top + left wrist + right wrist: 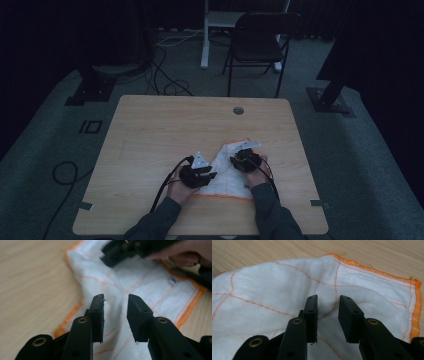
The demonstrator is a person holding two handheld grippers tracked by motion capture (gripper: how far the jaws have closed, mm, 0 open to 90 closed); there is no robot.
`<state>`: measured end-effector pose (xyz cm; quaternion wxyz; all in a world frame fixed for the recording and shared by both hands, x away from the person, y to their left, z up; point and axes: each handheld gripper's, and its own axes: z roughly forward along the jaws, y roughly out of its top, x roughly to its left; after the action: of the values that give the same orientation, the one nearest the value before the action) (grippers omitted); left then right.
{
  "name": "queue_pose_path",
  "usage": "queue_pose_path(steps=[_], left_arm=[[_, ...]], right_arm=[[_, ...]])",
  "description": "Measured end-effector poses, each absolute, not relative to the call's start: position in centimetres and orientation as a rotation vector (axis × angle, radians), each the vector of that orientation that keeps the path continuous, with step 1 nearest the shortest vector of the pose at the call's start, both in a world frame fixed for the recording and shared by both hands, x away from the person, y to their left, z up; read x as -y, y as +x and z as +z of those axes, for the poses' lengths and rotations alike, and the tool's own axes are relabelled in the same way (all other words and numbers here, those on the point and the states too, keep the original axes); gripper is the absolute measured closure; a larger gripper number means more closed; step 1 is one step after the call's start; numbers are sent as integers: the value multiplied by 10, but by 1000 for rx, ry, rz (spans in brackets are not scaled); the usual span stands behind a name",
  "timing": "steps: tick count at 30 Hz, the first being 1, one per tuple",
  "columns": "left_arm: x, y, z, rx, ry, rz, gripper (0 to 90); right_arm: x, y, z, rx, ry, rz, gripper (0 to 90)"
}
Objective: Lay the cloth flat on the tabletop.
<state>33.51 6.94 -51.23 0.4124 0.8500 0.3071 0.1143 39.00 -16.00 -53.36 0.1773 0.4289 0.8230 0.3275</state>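
A white cloth with orange stitching and an orange hem lies rumpled on the wooden table near its front edge. My left gripper sits at the cloth's left side. In the left gripper view the cloth spreads beneath the left gripper, whose jaws stand apart without pressing on it. My right gripper hovers over the cloth's upper part and also appears as a dark shape farther off. The right gripper is open just above a raised fold of the cloth.
A round cable hole sits near the table's far edge. A dark chair stands beyond the table, with cables on the floor at the far left. Bare wood lies left of and beyond the cloth.
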Motion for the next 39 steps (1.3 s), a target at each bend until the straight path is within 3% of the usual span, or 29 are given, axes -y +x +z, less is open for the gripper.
queue_pose_path(steps=[11, 21, 26, 34, 39], left_arm=[[-97, 365, -505, -971, 2093, 384, 740], [-82, 368, -528, -937, 2216, 322, 642], [-80, 371, -532, -936, 2229, 313, 646], [-78, 374, -533, -915, 2237, 320, 842], [-85, 381, -532, -1000, 2190, 352, 870]], right_arm=[[161, 389, -534, -2330, 1201, 930, 704], [162, 389, -535, -2327, 1200, 935, 706], [162, 389, -535, -2327, 1203, 936, 706], [162, 389, -535, -2327, 1205, 940, 705], [163, 389, -535, -2326, 1203, 946, 704]])
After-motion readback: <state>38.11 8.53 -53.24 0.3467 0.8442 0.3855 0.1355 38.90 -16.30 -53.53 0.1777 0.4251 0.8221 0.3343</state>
